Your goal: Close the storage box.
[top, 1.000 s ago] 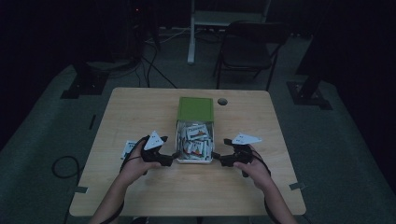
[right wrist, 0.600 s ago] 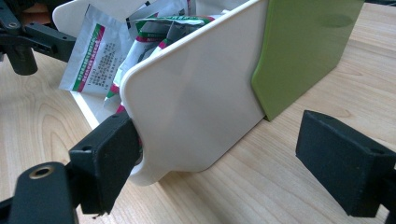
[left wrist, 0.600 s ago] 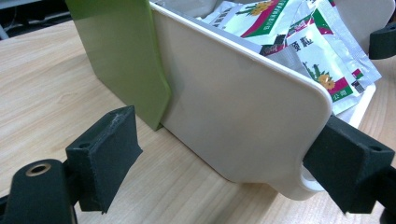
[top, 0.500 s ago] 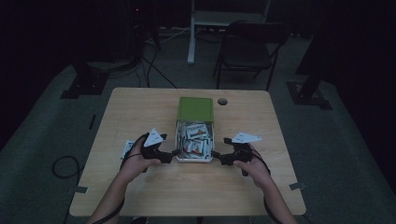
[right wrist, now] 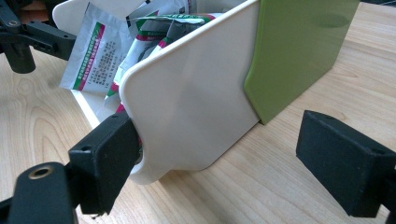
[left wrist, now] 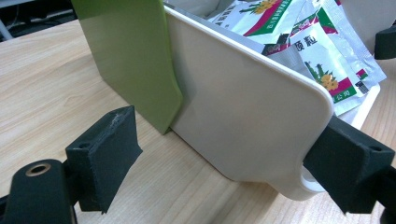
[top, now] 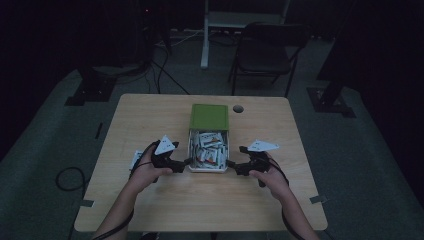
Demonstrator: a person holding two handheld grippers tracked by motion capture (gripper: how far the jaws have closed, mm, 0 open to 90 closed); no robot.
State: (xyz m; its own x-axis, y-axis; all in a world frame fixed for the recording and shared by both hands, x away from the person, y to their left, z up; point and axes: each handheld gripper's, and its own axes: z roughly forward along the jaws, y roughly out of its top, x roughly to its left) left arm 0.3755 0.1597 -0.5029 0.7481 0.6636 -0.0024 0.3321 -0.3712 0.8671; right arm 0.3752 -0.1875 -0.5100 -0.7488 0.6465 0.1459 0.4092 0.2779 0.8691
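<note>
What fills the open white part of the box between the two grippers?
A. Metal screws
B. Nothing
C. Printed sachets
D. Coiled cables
C: the white box holds a heap of printed sachets with red and green bands, seen in both gripper views.

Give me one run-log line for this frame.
left gripper: open, at box side | right gripper: open, opposite side | box: on table, holds packets

Cream-white box (left wrist: 243,116) with a green lid (left wrist: 130,51), white sachets (left wrist: 322,56) striped red and green with yellow flowers, pale wood-grain table (left wrist: 42,88).
</note>
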